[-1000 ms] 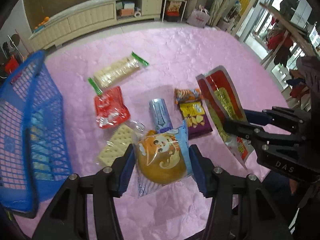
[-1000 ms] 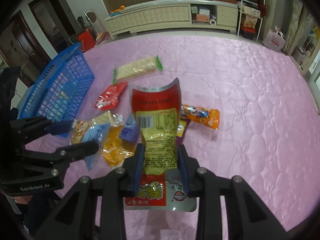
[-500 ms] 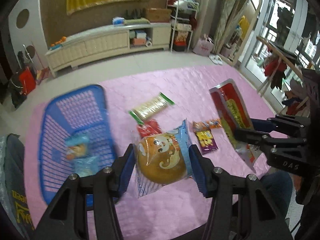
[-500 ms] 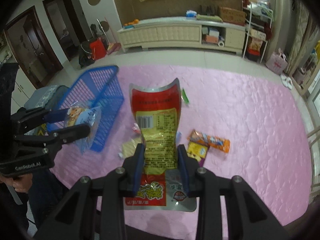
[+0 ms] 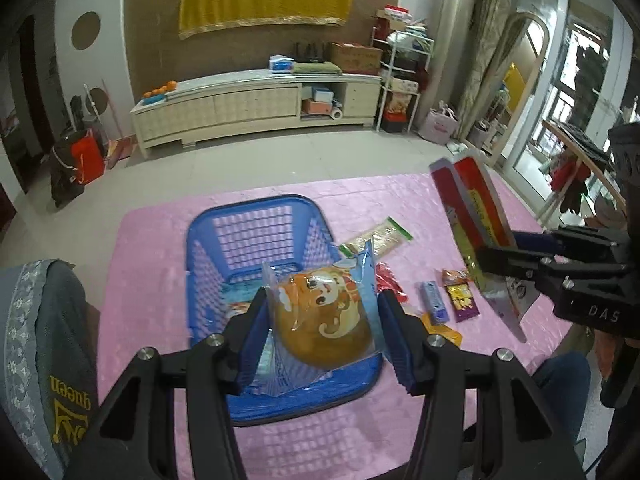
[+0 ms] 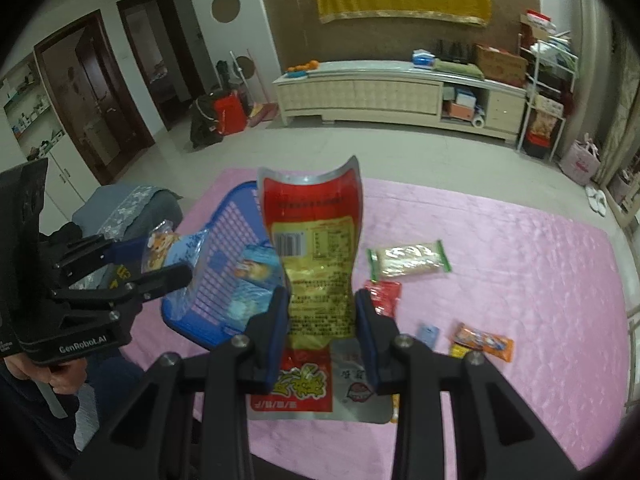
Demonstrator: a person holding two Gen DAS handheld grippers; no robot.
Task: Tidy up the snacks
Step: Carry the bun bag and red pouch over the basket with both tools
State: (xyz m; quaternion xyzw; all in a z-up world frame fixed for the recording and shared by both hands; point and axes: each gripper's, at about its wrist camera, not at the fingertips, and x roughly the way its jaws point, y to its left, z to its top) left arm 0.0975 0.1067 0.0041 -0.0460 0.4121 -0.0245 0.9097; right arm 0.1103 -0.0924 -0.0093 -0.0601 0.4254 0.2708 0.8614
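My left gripper (image 5: 322, 320) is shut on a clear-and-blue bun packet with a cartoon print (image 5: 324, 316), held above the near part of the blue basket (image 5: 256, 216). The basket holds a few blue packets (image 6: 256, 272). My right gripper (image 6: 322, 320) is shut on a tall red-and-yellow snack bag (image 6: 316, 248), held upright in the air right of the basket. Each gripper shows in the other's view: the right gripper (image 5: 496, 256) and the left gripper (image 6: 160, 264).
On the pink cloth (image 6: 500, 240) lie a green-ended cracker pack (image 6: 408, 260), a red packet (image 6: 384, 296), a small blue packet (image 6: 428, 332), an orange packet (image 6: 484, 340) and a purple-yellow packet (image 5: 464, 300). A grey chair (image 5: 44, 340) stands at the left.
Both grippers have risen and swung left with their packets. The bun packet was over the loose snacks and is now above the basket. The snack bag stays gripped.
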